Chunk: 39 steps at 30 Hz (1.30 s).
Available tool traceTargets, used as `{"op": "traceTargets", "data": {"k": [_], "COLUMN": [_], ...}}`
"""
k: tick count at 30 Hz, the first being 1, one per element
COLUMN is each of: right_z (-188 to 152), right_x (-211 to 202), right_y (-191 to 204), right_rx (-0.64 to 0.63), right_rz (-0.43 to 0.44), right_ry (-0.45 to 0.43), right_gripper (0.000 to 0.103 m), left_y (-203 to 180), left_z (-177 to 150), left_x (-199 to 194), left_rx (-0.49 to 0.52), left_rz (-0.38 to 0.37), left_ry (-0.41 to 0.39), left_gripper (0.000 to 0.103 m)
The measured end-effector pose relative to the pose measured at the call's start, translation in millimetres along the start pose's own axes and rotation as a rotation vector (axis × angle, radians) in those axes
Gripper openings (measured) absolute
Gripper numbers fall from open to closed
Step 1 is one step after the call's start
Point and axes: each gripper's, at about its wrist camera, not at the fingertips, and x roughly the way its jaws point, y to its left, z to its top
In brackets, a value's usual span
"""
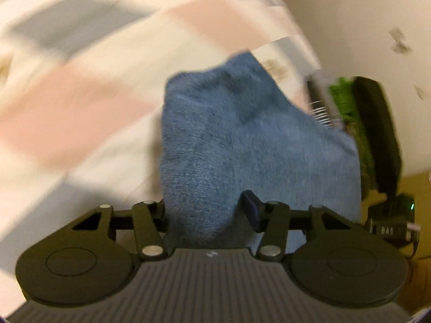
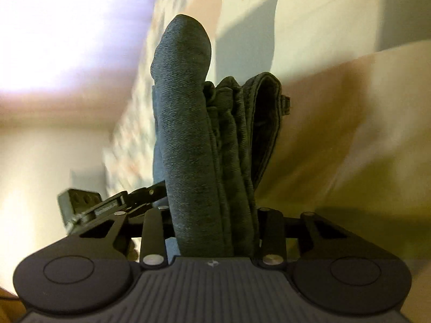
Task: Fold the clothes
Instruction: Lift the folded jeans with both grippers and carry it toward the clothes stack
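Note:
A blue knitted garment (image 1: 242, 134) rises out of my left gripper (image 1: 207, 204), which is shut on it; the cloth covers the fingertips, and only one dark finger pad (image 1: 251, 210) shows at its right edge. The right gripper's body (image 1: 377, 134), black with green, sits at the cloth's far right edge. In the right wrist view the same garment (image 2: 188, 134) looks dark grey-blue and stands bunched in thick folds, one of them a hem. My right gripper (image 2: 215, 223) is shut on those folds. The left gripper (image 2: 118, 204) shows low on the left.
A bedspread (image 1: 80, 80) with pink, grey and white patches lies under and behind the cloth, blurred by motion. A pale wall (image 1: 363, 13) stands at the right. In the right wrist view the bedspread (image 2: 336, 94) fills the right side, with a bright pale area upper left.

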Motion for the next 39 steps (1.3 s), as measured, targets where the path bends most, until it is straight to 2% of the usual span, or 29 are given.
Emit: {"op": "traceTargets", "data": {"k": [3, 7, 11, 14, 17, 20, 23, 25, 26, 29, 31, 33, 36, 38, 39], "right_z": [-10.5, -10.0, 3.4, 19.3, 37.1, 54.3, 71.4, 82.4, 87.9, 92.5, 89.5, 83.6, 74.9, 72.8, 73.5], "right_x": [-55.8, -140.3, -222.0, -268.9, -296.7, -305.3, -305.9, -303.0, -301.6, -308.2, -323.9, -344.5, -368.6, -371.6, -369.8], "right_y": [22.6, 48.9, 57.4, 48.0, 24.4, -4.8, -39.2, -59.0, -68.8, -62.7, -53.0, -38.6, 0.9, 37.1, 51.7], "right_rx": [0.049, 0.065, 0.084, 0.112, 0.184, 0.252, 0.318, 0.371, 0.397, 0.335, 0.289, 0.231, 0.069, -0.12, -0.214], "right_rz": [0.051, 0.121, 0.159, 0.161, 0.172, 0.174, 0.163, 0.127, 0.109, 0.015, -0.067, -0.185, -0.459, -0.688, -0.763], "right_ry": [-0.179, -0.453, -0.725, -0.884, -0.987, -1.032, -1.059, -1.041, -1.031, -1.002, -1.0, -1.004, -1.041, -1.08, -1.099], "right_gripper": [0.036, 0.036, 0.036, 0.036, 0.036, 0.036, 0.037, 0.041, 0.043, 0.051, 0.064, 0.065, 0.065, 0.061, 0.054], "left_y": [-64.1, -176.6, -301.1, -386.3, -444.3, -480.5, -490.0, -488.9, -486.0, -467.3, -466.2, -470.0, -470.4, -466.0, -463.8], "left_z": [44.0, 107.6, 159.7, 186.3, 203.3, 208.8, 207.4, 209.5, 210.2, 209.9, 217.9, 226.3, 227.7, 217.9, 208.3], "left_x": [-12.9, -16.3, 8.5, 46.3, 93.2, 140.5, 183.8, 216.5, 232.0, 242.4, 238.1, 225.4, 187.0, 161.2, 150.2], "left_rx": [0.14, 0.39, 0.62, 0.754, 0.814, 0.839, 0.86, 0.85, 0.846, 0.811, 0.805, 0.846, 0.877, 0.894, 0.904], "left_rz": [-0.055, -0.176, -0.291, -0.344, -0.351, -0.324, -0.296, -0.258, -0.242, -0.285, -0.292, -0.256, -0.208, -0.21, -0.212], "left_ry": [-0.019, -0.04, -0.024, 0.012, 0.054, 0.094, 0.113, 0.138, 0.15, 0.141, 0.123, 0.064, -0.06, -0.119, -0.137], "left_gripper": [0.044, 0.045, 0.045, 0.045, 0.045, 0.045, 0.044, 0.044, 0.047, 0.052, 0.052, 0.042, 0.035, 0.035, 0.035]}}
